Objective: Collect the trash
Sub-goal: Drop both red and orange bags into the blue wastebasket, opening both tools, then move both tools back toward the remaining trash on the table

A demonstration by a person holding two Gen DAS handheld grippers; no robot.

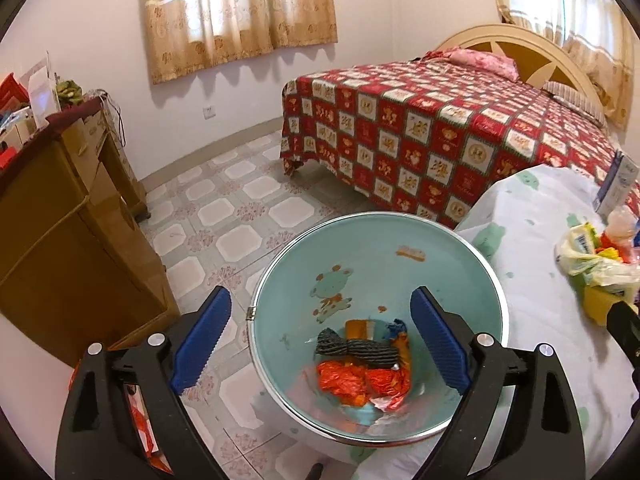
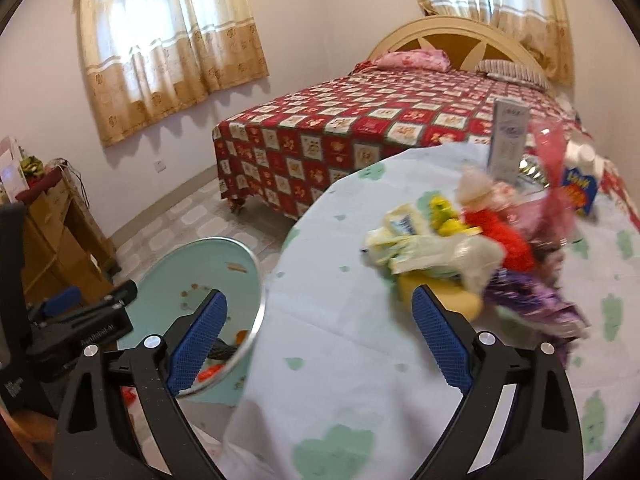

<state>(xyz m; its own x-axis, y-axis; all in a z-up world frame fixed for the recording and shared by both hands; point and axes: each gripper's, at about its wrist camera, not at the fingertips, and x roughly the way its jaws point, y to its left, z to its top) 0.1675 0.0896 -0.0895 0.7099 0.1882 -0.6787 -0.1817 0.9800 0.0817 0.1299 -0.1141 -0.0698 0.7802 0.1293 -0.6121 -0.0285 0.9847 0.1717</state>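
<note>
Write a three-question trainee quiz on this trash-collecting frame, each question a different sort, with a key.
1. True or false: the left gripper holds a wrapper.
2. Where does the trash bin stand? A) on the bed B) on the floor beside the table C) on the table
3. Fill in: the pile of trash not yet collected lies on the ____.

Key: 1 false, both grippers are open and empty; 2 B; 3 table.
</note>
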